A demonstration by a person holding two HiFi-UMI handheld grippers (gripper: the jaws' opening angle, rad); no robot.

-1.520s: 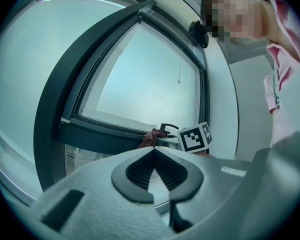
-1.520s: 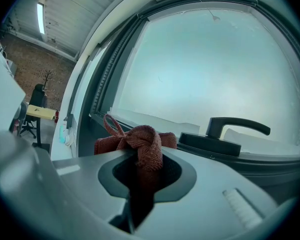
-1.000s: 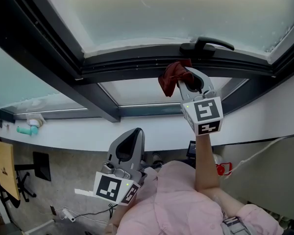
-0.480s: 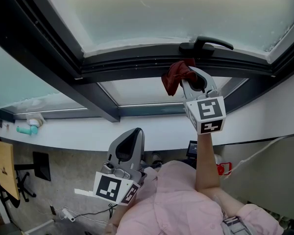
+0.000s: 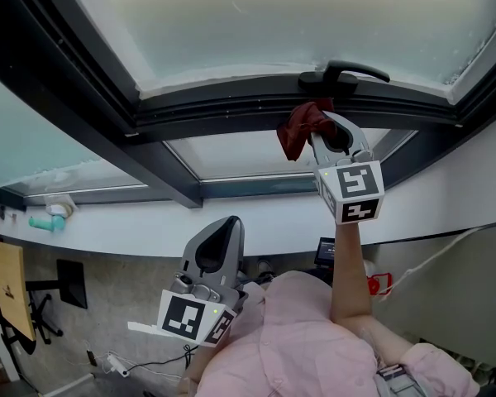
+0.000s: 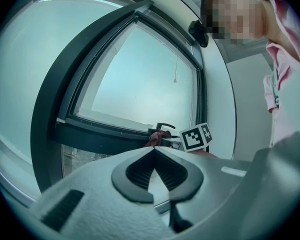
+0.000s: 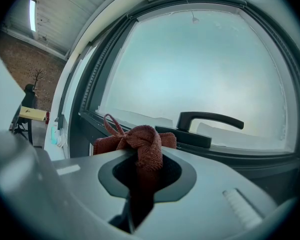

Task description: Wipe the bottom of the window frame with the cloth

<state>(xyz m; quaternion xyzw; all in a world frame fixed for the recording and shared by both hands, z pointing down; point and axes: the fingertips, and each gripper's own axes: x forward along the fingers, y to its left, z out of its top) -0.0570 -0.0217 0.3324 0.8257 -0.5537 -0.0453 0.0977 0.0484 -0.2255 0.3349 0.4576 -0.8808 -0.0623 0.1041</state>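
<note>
Right gripper (image 5: 318, 135): clenched on red-brown cloth (image 5: 298, 128), near dark window frame (image 5: 231, 110), below handle (image 5: 344, 74). Left gripper (image 6: 153, 151): jaws together, empty.

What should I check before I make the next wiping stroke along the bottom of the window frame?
1. Cloth held: ok. The right tool is shut on the red cloth.
2. Cloth bunched ahead of the tool's tips, so fabric meets the frame first: ok.
3. Cloth pressed on the bottom window frame: cannot tell. It is at the frame, but contact is not clear.
4. Free path: not ok. The black handle sits close beside the cloth and may block a stroke that way.
5. Left tool out of the way: ok. It is shut, empty and held low.
</note>
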